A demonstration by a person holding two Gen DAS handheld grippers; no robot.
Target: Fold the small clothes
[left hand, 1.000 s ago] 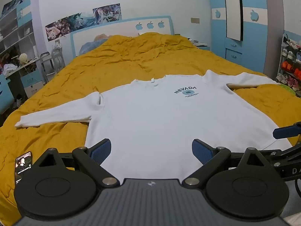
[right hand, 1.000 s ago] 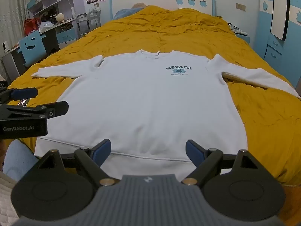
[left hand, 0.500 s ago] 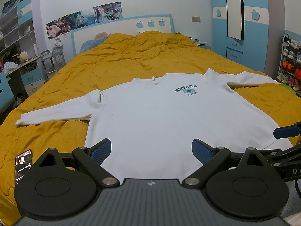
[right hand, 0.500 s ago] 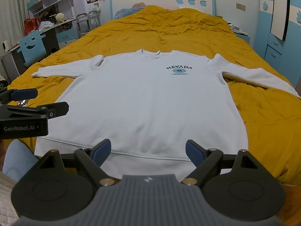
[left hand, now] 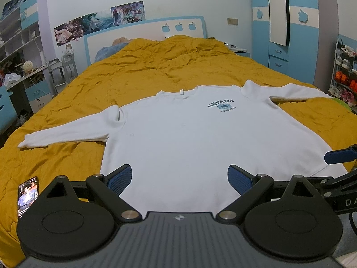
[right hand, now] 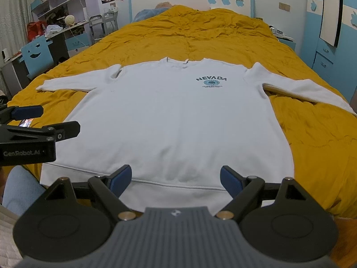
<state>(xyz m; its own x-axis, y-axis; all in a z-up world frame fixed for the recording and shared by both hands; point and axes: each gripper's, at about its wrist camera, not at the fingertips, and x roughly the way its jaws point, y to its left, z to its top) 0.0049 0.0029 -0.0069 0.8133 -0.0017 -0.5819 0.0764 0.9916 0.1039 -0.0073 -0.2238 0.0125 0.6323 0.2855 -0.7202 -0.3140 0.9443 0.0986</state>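
A white long-sleeved sweatshirt point(left hand: 189, 138) with a blue NEVADA print lies flat, front up, on the yellow bedspread point(left hand: 156, 71), sleeves spread to both sides; it also shows in the right wrist view point(right hand: 174, 120). My left gripper point(left hand: 179, 177) is open and empty, above the hem near the bed's front edge. My right gripper point(right hand: 175, 179) is open and empty over the hem. Each gripper shows in the other's view: the right one point(left hand: 341, 156) at the right edge, the left one point(right hand: 33, 120) at the left edge.
A phone point(left hand: 28, 195) with a lit screen lies on the bedspread left of the hem. A desk and shelves point(right hand: 55, 26) stand left of the bed, a blue wardrobe point(left hand: 287, 29) and shoe rack point(left hand: 344, 76) to the right. The headboard point(left hand: 145, 33) is at the far end.
The left wrist view has tilted slightly, so the sweatshirt sits a little lower in frame. Both grippers stay open and the sweatshirt has not moved.
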